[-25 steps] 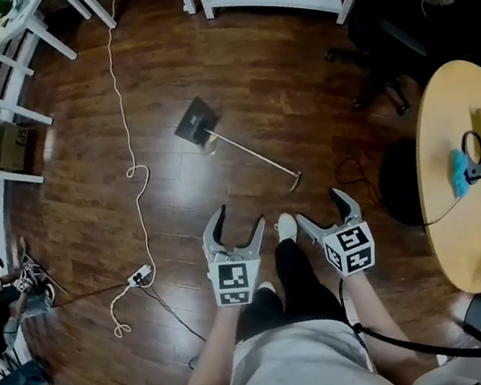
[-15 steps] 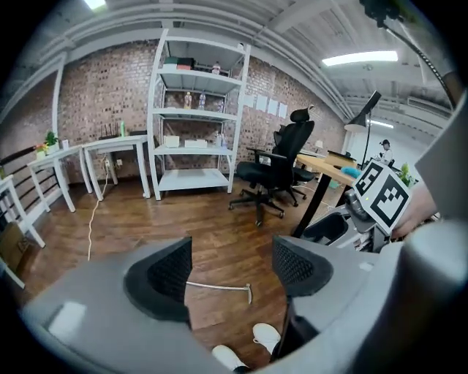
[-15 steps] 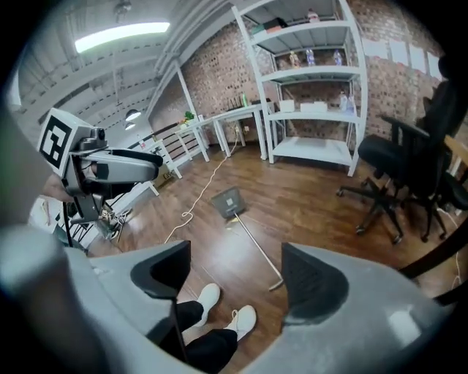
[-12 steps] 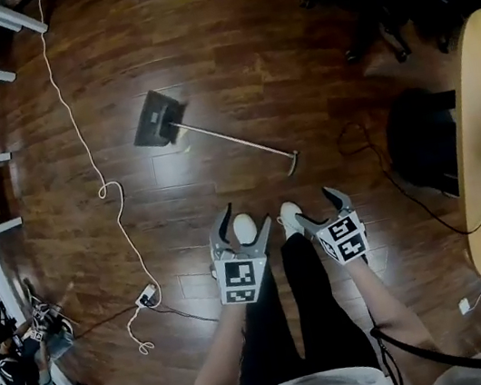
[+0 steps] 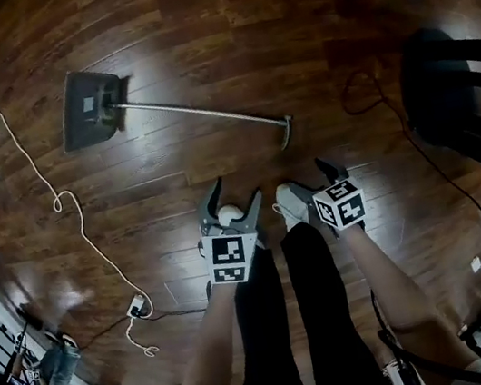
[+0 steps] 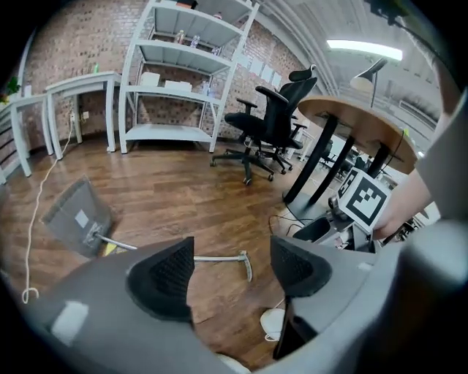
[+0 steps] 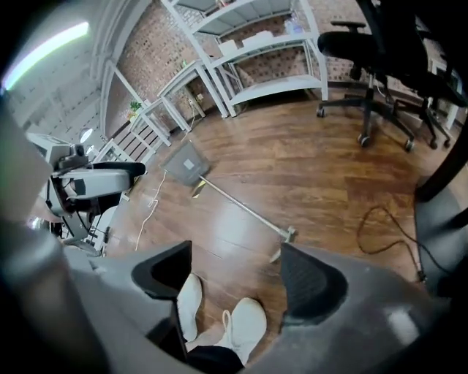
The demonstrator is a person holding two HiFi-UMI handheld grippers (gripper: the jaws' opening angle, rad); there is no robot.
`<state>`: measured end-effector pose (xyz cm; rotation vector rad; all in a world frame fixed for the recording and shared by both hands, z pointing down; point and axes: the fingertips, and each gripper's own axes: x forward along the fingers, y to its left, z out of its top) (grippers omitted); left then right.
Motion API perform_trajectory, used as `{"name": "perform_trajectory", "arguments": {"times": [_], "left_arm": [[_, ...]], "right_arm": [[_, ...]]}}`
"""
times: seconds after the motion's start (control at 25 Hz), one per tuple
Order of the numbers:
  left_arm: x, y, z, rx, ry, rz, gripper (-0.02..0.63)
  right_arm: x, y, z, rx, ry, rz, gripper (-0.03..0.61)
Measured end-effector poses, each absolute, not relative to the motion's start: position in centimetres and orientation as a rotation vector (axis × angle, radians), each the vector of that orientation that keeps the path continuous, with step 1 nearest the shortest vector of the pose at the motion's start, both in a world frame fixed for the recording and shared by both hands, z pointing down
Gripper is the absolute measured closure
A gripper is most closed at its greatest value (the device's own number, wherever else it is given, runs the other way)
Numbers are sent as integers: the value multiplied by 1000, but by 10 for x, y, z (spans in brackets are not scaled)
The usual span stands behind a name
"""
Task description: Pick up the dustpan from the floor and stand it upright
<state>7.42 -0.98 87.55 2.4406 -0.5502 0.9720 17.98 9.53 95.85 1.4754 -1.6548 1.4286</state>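
Note:
The dustpan lies flat on the wood floor, its grey pan (image 5: pixel 89 108) at the upper left and its long metal handle (image 5: pixel 199 111) running right to a hooked end (image 5: pixel 284 126). My left gripper (image 5: pixel 234 199) hangs open over the person's shoes, short of that end. My right gripper (image 5: pixel 311 185) is also open and empty, just below the hooked end. In the left gripper view the pan (image 6: pixel 77 215) sits far left, and the handle's end shows between the open jaws of the left gripper (image 6: pixel 230 256). In the right gripper view the handle (image 7: pixel 241 207) runs ahead of the right gripper (image 7: pixel 235 256).
A white cable (image 5: pixel 58 205) trails down the left to a power strip (image 5: pixel 136 305). A black cable (image 5: pixel 361 92) and a dark table base (image 5: pixel 454 94) lie at the right. White shoes (image 5: pixel 293 201) stand under the grippers. Shelves (image 6: pixel 183 73) and an office chair (image 6: pixel 270 120) stand beyond.
Both grippers have dropped towards the floor and tilted further down. The view has come lower, so the dustpan looks larger and sits further up and left.

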Motion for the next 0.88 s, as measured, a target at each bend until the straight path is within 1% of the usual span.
{"name": "perform_trajectory", "arguments": {"times": [0.2, 0.44, 0.6, 0.88], "left_arm": [[95, -2, 951, 2486, -476, 927, 270], [120, -1, 1012, 2540, -427, 881, 282], [130, -2, 1035, 2567, -382, 873, 282], [138, -13, 1052, 2579, -371, 847, 287]], "right_arm": [[197, 86, 1053, 1597, -1610, 1557, 217], [225, 80, 1148, 1737, -1481, 1712, 231], [226, 86, 1192, 1718, -1413, 1716, 267], [225, 80, 1225, 1718, -1393, 1671, 370]]}}
